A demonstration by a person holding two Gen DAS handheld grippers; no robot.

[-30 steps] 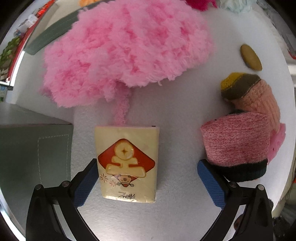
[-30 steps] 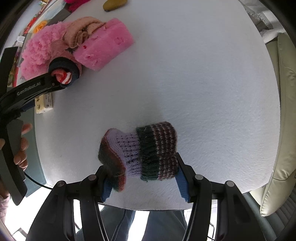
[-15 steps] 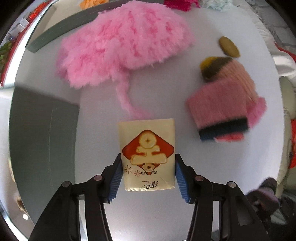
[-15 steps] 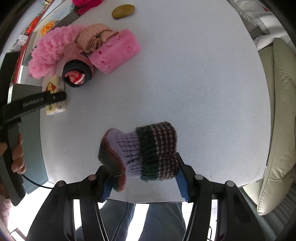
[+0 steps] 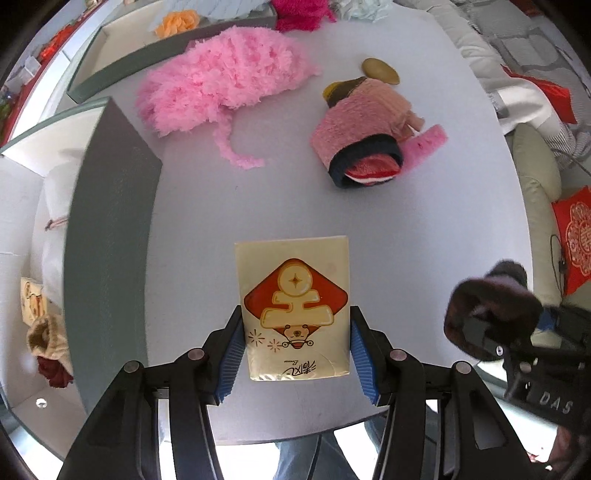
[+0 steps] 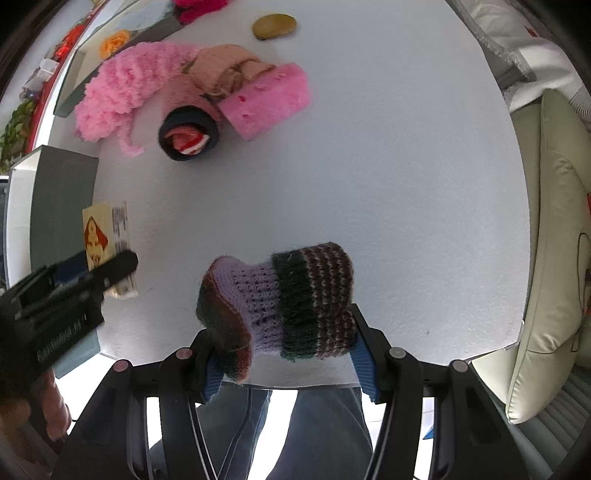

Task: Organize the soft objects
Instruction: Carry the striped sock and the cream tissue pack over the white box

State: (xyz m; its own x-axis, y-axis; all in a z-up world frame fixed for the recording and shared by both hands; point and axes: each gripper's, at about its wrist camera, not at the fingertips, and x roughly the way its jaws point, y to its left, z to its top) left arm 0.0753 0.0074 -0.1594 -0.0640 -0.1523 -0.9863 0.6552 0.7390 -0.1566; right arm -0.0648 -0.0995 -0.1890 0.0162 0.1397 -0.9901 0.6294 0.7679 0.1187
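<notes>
Two handheld grippers, both pointing down over a round white counter [image 5: 369, 206]. The left gripper [image 5: 295, 341] has just been closing its jaws, which now clench the flat cream tissue packet with a red diamond emblem [image 5: 293, 306] by its two long edges; the packet hangs clear of the counter, broad face toward the camera, a hold that keeps the soft pack from folding. The right gripper [image 6: 282, 341] grasps a small knitted sock in lilac, dark green and maroon stripes [image 6: 280, 302] across its cuff and foot, likewise lifted off the surface near the counter's front edge.

Left of the packet stands a grey-green storage box [image 5: 107, 236] with a tall wall; a cream-and-dark-red knitted item [image 5: 48, 343] lies inside it, so this is judged to be the receiving container. The packet must rise over that wall before it can be let go. A second grey-green tray [image 5: 122, 62] sits at the far rim.

Still on the counter: a fluffy pink yarn piece [image 5: 221, 85], a bundle of pink knitted socks with a dark cuff [image 5: 362, 144] resting against a pink sponge block [image 6: 266, 99], and an olive oval pebble [image 6: 274, 26]. The middle of the counter lies bare, giving both grippers room to cross; the two grippers are close together on the near side.
</notes>
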